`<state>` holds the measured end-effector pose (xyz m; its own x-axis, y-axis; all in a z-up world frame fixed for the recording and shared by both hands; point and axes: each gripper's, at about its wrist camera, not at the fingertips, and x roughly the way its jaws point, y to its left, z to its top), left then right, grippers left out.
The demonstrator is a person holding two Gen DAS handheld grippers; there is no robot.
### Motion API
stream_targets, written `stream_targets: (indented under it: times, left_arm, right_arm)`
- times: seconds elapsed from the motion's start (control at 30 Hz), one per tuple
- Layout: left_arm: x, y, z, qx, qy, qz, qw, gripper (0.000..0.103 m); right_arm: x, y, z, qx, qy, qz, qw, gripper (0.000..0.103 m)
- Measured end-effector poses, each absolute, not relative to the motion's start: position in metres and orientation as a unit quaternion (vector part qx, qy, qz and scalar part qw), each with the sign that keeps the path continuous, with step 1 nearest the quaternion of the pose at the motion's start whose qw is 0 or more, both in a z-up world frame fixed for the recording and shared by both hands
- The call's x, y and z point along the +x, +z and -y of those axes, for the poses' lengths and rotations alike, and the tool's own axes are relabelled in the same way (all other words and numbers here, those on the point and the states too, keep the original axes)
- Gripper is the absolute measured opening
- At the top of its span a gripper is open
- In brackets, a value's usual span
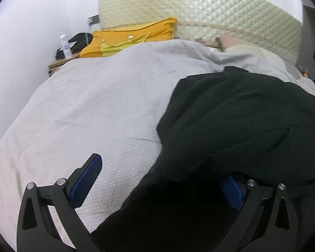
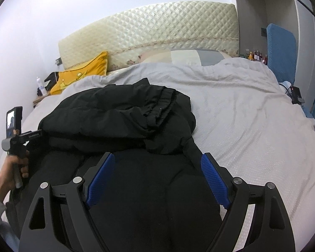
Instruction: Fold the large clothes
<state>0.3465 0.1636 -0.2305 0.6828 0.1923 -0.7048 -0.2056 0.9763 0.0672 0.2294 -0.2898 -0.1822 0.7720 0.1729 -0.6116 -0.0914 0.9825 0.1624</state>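
A large black garment [image 1: 231, 115] lies bunched on the bed, its elastic edge [image 2: 161, 103] folded over on top. My left gripper [image 1: 159, 168] is open at the garment's left edge. Its left finger [image 1: 88, 180] hangs over the bare sheet, while the black cloth covers most of the right finger [image 1: 231, 189]. My right gripper [image 2: 157, 168] is open just above the near part of the black garment [image 2: 119, 113], blue pads [image 2: 100, 178] wide apart and nothing pinched. A hand [image 2: 12, 168] holds the left tool at the garment's left side.
The bed's light grey sheet [image 2: 241, 115] stretches to the right and far side. A yellow pillow [image 2: 84, 71] and a quilted cream headboard [image 2: 157, 27] stand at the head. A nightstand with a bottle [image 1: 65, 45] is far left; a blue panel [image 2: 281, 50] is far right.
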Motion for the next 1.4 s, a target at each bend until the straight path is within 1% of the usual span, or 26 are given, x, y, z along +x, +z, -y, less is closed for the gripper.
stream_targets:
  times: [0.17, 0.27, 0.37, 0.53, 0.73, 0.87, 0.97, 1.03, 1.1, 1.2, 1.27, 1.4]
  left_arm:
    - [0.348, -0.236, -0.175, -0.036, 0.110, -0.396, 0.911, 0.103]
    - [0.338, -0.222, -0.169, -0.029, 0.106, -0.389, 0.915, 0.102]
    - [0.321, -0.200, -0.161, -0.046, 0.085, -0.379, 0.920, 0.102]
    - [0.278, -0.138, -0.145, -0.055, 0.049, -0.330, 0.941, 0.103]
    - [0.226, -0.056, -0.139, -0.050, 0.032, -0.280, 0.958, 0.103]
    - [0.181, 0.011, -0.143, -0.067, 0.014, -0.238, 0.969, 0.103]
    - [0.143, 0.051, -0.138, -0.057, 0.007, -0.206, 0.977, 0.103]
    - [0.120, 0.073, -0.135, -0.051, 0.001, -0.192, 0.980, 0.103]
    - [0.096, 0.089, -0.133, -0.048, -0.011, -0.188, 0.981, 0.103]
    - [0.068, 0.096, -0.135, -0.052, -0.020, -0.189, 0.980, 0.103]
    - [0.054, 0.093, -0.138, -0.055, -0.024, -0.196, 0.979, 0.103]
    - [0.040, 0.062, -0.147, -0.074, -0.048, -0.245, 0.965, 0.103]
  right_arm:
    - [0.229, -0.180, 0.295, 0.066, 0.069, -0.327, 0.940, 0.084]
    - [0.226, -0.176, 0.297, 0.072, 0.073, -0.319, 0.942, 0.084]
    - [0.221, -0.166, 0.291, 0.055, 0.075, -0.307, 0.947, 0.084]
    - [0.203, -0.129, 0.282, 0.053, 0.086, -0.279, 0.955, 0.084]
    - [0.159, -0.056, 0.275, 0.048, 0.100, -0.226, 0.968, 0.084]
    - [0.120, -0.001, 0.266, 0.042, 0.108, -0.182, 0.976, 0.084]
    - [0.091, 0.029, 0.260, 0.040, 0.120, -0.156, 0.980, 0.084]
    - [0.075, 0.042, 0.256, 0.039, 0.120, -0.144, 0.981, 0.087]
    - [0.056, 0.051, 0.253, 0.039, 0.119, -0.131, 0.983, 0.093]
    - [0.038, 0.053, 0.249, 0.045, 0.124, -0.134, 0.982, 0.093]
    - [0.029, 0.048, 0.247, 0.047, 0.127, -0.141, 0.981, 0.093]
    - [0.021, 0.028, 0.247, 0.059, 0.132, -0.167, 0.975, 0.093]
